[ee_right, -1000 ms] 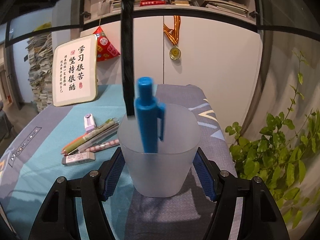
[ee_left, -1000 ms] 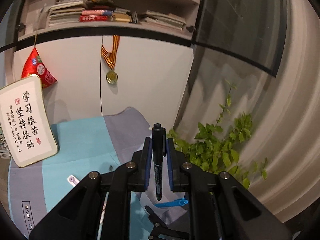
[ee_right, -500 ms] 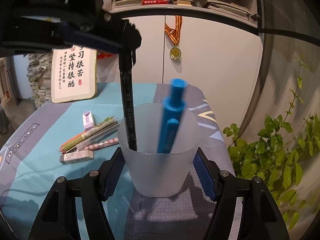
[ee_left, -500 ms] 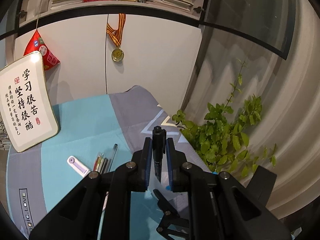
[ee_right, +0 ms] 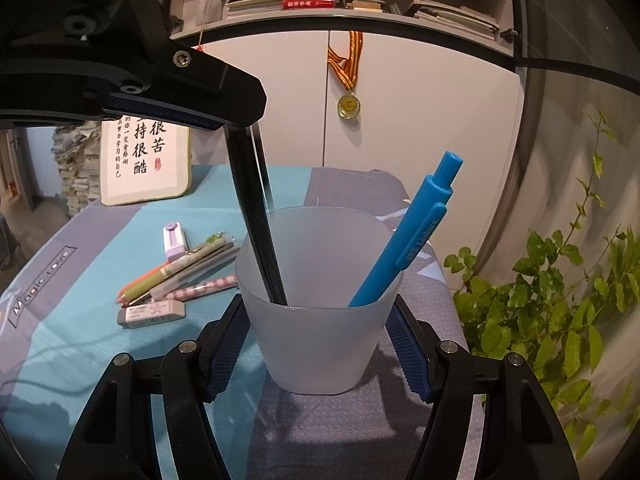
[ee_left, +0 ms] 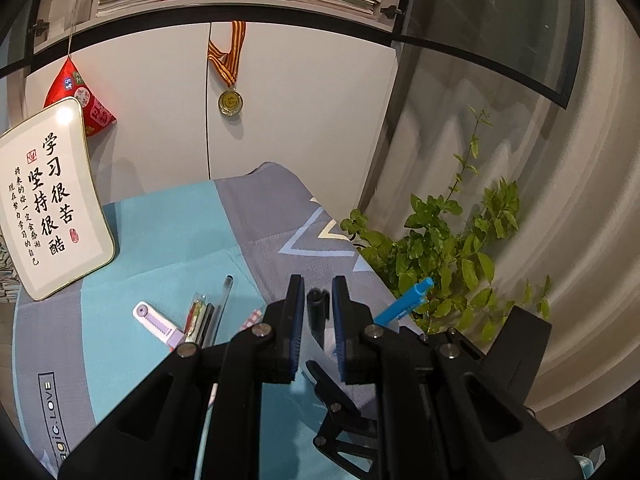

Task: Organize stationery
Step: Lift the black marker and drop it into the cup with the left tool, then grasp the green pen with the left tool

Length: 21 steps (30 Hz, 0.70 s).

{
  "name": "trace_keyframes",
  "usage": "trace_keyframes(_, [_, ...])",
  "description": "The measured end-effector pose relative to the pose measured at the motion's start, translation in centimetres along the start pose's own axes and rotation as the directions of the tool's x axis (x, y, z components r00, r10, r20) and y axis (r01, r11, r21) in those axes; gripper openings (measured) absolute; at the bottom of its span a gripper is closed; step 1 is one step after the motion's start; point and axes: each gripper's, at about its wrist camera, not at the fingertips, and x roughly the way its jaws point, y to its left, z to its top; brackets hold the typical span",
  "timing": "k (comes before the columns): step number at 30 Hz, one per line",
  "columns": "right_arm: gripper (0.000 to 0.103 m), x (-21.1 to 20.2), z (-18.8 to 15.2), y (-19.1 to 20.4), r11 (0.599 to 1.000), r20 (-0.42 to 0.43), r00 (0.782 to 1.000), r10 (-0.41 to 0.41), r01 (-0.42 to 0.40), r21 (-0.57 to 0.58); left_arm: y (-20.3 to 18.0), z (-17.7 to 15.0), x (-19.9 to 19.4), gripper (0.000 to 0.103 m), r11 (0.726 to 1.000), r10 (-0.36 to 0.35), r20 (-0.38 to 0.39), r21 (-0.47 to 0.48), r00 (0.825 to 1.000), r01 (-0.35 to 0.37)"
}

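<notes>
My right gripper (ee_right: 320, 344) is shut on a frosted plastic cup (ee_right: 320, 320) standing on the table. A blue pen (ee_right: 404, 240) leans in the cup to the right; it also shows in the left wrist view (ee_left: 402, 304). A black pen (ee_right: 256, 216) stands in the cup's left side, its tip inside. My left gripper (ee_left: 316, 312) sits above the cup with its jaws parted a little around the black pen's top (ee_left: 317, 308), small gaps on both sides. It shows at upper left in the right wrist view (ee_right: 180, 100).
Left of the cup lie several pens (ee_right: 180, 272), a grey eraser (ee_right: 150, 312) and a purple correction tape (ee_right: 175, 240) on the blue-grey cloth (ee_right: 80, 320). A framed calligraphy board (ee_left: 48, 208) leans at the back left. A green plant (ee_right: 560, 300) stands off the table's right edge.
The left gripper came down over the cup, lowering the black pen into it, then parted its jaws. The blue pen tipped from upright to leaning right.
</notes>
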Motion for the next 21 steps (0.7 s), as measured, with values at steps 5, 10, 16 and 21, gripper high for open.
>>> trace_keyframes(5, [0.070,0.0,0.0,0.2,1.000,0.000,1.000,-0.005,0.005,-0.006,0.7,0.0,-1.1,0.012,1.000,0.001,0.019,-0.015,1.000,-0.001])
trace_keyframes(10, [0.070,0.0,0.1,0.2,1.000,0.000,1.000,-0.007,0.007,-0.010,3.7,-0.4,-2.7,0.026,0.996,0.083,0.062,-0.051,0.995,-0.080])
trace_keyframes(16, [0.070,0.0,0.2,0.2,1.000,0.000,1.000,-0.005,0.005,-0.007,8.2,-2.9,-2.0,0.032,0.979,0.182,-0.004,-0.094,0.983,-0.182])
trace_keyframes(21, [0.070,0.0,0.2,0.3,1.000,0.000,1.000,-0.009,0.009,-0.012,10.5,-5.2,0.1,0.030,0.972,0.203,-0.089,-0.102,0.975,-0.211])
